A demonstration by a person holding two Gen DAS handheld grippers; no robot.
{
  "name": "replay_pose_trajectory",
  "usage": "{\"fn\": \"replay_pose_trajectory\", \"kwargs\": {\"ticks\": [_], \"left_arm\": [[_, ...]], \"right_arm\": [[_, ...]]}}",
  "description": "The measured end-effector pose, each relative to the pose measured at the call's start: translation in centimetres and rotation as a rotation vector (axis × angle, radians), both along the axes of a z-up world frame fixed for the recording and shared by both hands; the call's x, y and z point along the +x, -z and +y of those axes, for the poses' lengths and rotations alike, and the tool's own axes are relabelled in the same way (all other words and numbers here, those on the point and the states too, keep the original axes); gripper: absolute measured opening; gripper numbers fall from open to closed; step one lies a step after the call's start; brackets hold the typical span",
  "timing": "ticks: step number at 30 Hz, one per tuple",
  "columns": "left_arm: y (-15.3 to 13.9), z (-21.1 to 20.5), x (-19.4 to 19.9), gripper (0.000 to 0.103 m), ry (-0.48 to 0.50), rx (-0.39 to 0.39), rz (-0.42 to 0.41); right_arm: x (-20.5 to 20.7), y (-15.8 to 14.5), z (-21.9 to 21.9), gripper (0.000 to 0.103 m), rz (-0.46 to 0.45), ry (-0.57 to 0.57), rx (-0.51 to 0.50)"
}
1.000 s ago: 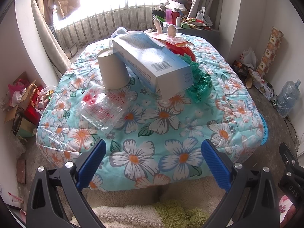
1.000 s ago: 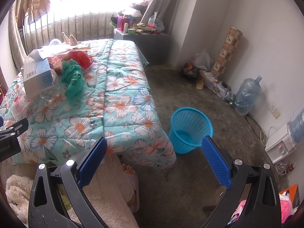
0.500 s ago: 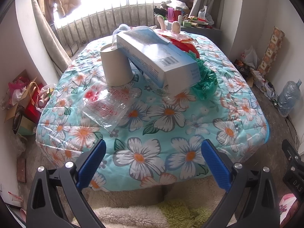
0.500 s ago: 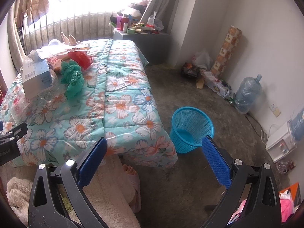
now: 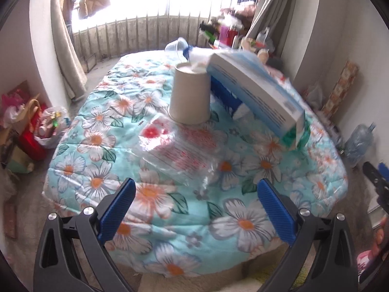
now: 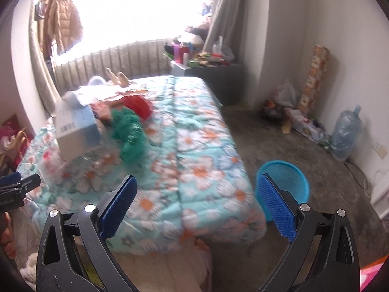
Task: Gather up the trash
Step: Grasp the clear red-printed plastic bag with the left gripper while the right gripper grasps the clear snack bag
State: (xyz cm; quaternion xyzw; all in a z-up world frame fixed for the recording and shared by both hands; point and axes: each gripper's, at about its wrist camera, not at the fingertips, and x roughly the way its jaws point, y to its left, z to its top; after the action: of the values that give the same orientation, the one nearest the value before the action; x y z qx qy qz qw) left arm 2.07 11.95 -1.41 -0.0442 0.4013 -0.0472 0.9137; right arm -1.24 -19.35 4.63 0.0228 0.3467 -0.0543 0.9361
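Trash lies on a bed with a floral quilt (image 5: pixel 245 221). An upturned paper cup (image 5: pixel 190 95) stands mid-bed, a blue and white carton (image 5: pixel 255 92) leans beside it, and a clear plastic bag (image 5: pixel 180 150) with red print lies flat in front. My left gripper (image 5: pixel 196 206) hangs open just short of the bag, holding nothing. In the right wrist view the carton (image 6: pixel 75 129), a green bag (image 6: pixel 128 131) and red wrapping (image 6: pixel 137 104) sit on the bed's left half. My right gripper (image 6: pixel 196 204) is open above the bed's near corner, with a blue basket (image 6: pixel 289 177) on the floor past its right finger.
Bags and boxes (image 5: pixel 29 131) crowd the floor left of the bed. A water bottle (image 6: pixel 345 133), a patterned roll (image 6: pixel 316 77) and clutter line the right wall. A grey cabinet (image 6: pixel 214 77) stands beyond the bed. Bare floor (image 6: pixel 279 141) lies between bed and wall.
My left gripper has moved forward and left toward the clear bag and cup. My right gripper has swung left and up, with the basket now behind its right finger. Both stay open.
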Motion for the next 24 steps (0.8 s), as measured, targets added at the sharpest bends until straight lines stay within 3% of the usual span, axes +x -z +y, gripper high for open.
{"fn": "replay_pose_trajectory", "kwargs": {"ticks": [3,11,17,21,24], "left_arm": [[0.2,2.7,-0.1,0.098,-0.027,-0.106,-0.067],[2.4,7.0,2.9,0.097,-0.035,-0.386,0.009],[5.0,8.2,5.5,0.079,-0.026,-0.557,0.084],[6.2,8.8,6.8,0.069,-0.046,-0.617,0.087],[6.2,9.2,7.4,0.060,-0.045,-0.649,0.077]], "right_arm": [[1.2,0.1,1.2,0.096,-0.001,-0.046,0.017],[4.1,-0.2,3.3,0.096,-0.015,-0.126,0.064],[5.4,-0.4,4.4,0.096,-0.006,-0.160,0.091],[5.9,-1.0,4.6,0.096,-0.017,-0.184,0.122],[6.8,-2.0,4.1,0.096,-0.029,-0.203,0.206]]}}
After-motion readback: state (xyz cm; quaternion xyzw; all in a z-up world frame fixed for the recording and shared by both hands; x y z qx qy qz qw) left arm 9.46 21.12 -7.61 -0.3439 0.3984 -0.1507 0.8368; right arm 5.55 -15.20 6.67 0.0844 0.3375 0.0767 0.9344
